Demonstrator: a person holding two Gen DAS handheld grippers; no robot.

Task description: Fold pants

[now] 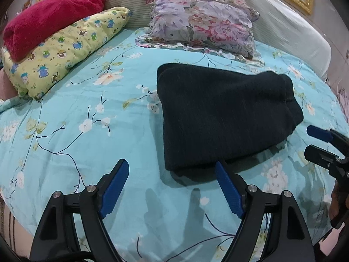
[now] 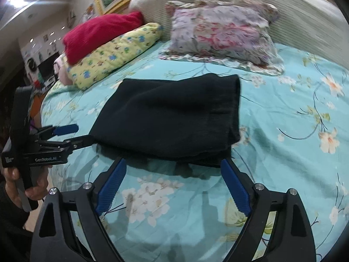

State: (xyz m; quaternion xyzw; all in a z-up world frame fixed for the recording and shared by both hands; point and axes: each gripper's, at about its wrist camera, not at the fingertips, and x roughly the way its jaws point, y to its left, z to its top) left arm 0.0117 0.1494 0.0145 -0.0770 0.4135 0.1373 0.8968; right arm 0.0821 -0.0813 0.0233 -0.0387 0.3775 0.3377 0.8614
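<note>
Black pants (image 1: 224, 118) lie folded into a compact rectangle on the turquoise floral bedsheet (image 1: 87, 135), flat, with no gripper touching them. Left gripper (image 1: 172, 187): jaws spread wide, nothing between the blue pads, only sheet below; the near folded edge of the pants sits just ahead of the jaws and toward the right-hand finger, whose tip overlaps that edge in the left wrist view without a visible pinch. Right gripper (image 2: 173, 184): jaws likewise spread wide and empty, the pants' near edge lying just beyond both fingertips, roughly centred on the gap. In the right wrist view the left gripper shows from the side at the left, held by a hand (image 2: 21, 187), its lower finger reaching to the pants' left corner; actual contact cannot be told. Well beyond the jaws, past the pants: a floral pillow (image 1: 202, 24) against the pale headboard (image 1: 283, 26). Beyond and to the left of the jaws: a yellow printed cushion (image 1: 65, 52) with a red towel (image 1: 48, 21) on top of it.
</note>
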